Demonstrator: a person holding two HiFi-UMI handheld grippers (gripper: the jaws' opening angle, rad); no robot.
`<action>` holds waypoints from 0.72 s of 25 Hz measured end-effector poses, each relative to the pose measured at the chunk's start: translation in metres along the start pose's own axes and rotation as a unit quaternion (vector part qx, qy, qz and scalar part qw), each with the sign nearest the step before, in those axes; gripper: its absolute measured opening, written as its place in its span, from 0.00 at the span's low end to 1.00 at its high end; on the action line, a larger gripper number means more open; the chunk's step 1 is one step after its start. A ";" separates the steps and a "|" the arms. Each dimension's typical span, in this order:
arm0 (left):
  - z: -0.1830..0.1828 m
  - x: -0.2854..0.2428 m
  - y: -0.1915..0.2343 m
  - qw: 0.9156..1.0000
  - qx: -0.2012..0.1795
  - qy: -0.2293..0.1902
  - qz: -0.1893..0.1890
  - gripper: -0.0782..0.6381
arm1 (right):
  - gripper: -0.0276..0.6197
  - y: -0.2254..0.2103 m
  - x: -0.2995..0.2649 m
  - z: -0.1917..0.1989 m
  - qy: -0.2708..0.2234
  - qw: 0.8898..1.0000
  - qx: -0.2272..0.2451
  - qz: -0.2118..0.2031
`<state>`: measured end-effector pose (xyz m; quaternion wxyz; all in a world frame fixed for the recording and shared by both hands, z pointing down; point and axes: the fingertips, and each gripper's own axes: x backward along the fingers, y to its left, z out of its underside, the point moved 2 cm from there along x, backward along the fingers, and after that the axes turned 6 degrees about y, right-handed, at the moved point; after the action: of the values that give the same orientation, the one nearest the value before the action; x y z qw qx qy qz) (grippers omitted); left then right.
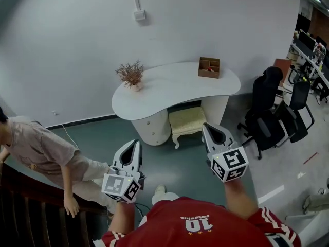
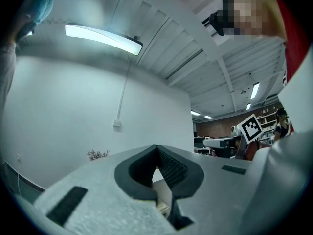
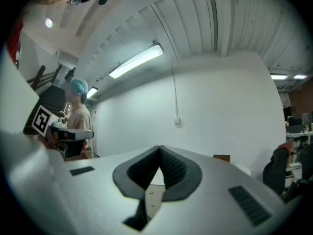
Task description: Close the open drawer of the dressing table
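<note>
The white, kidney-shaped dressing table [image 1: 175, 84] stands against the far wall on a rounded drawer pedestal [image 1: 152, 128]. From this distance I cannot tell which drawer is open. Both grippers are held level in front of me, well short of the table. My left gripper [image 1: 135, 143] [image 2: 156, 146] is shut, tips together, with nothing between them. My right gripper [image 1: 205, 126] [image 3: 159, 148] is also shut and empty. It points toward the stool [image 1: 187, 120] tucked under the table.
A wooden box [image 1: 209, 67] and a dried plant [image 1: 131, 74] sit on the tabletop. A person [image 1: 46, 153] stands at the left beside a dark railing [image 1: 20, 210]. Black office chairs [image 1: 272, 112] crowd the right. Green floor lies between me and the table.
</note>
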<state>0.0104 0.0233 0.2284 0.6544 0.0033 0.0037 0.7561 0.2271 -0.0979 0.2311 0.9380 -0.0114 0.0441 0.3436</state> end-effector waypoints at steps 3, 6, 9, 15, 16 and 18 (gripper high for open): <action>0.002 0.001 0.000 1.000 0.002 0.002 0.005 0.11 | 0.05 -0.001 0.002 0.001 0.000 1.000 0.003 0.010; 0.005 0.004 -0.001 1.000 0.002 0.004 0.007 0.11 | 0.05 -0.002 0.006 0.003 0.000 1.000 0.000 0.016; 0.008 0.005 -0.002 1.000 0.000 0.010 0.007 0.11 | 0.05 0.000 0.010 0.005 0.000 1.000 -0.004 0.014; 0.007 0.007 0.000 1.000 -0.007 0.017 0.010 0.11 | 0.05 0.004 0.013 0.007 -0.003 1.000 -0.014 0.015; 0.007 0.008 0.000 1.000 -0.006 0.017 0.010 0.11 | 0.05 0.004 0.013 0.008 -0.003 1.000 -0.014 0.016; 0.009 0.010 0.000 1.000 -0.006 0.020 0.009 0.11 | 0.05 0.004 0.014 0.009 -0.005 1.000 -0.014 0.021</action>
<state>0.0091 0.0336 0.2378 0.6474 -0.0154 0.0120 0.7619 0.2362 -0.0853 0.2383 0.9307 -0.0219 0.0344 0.3636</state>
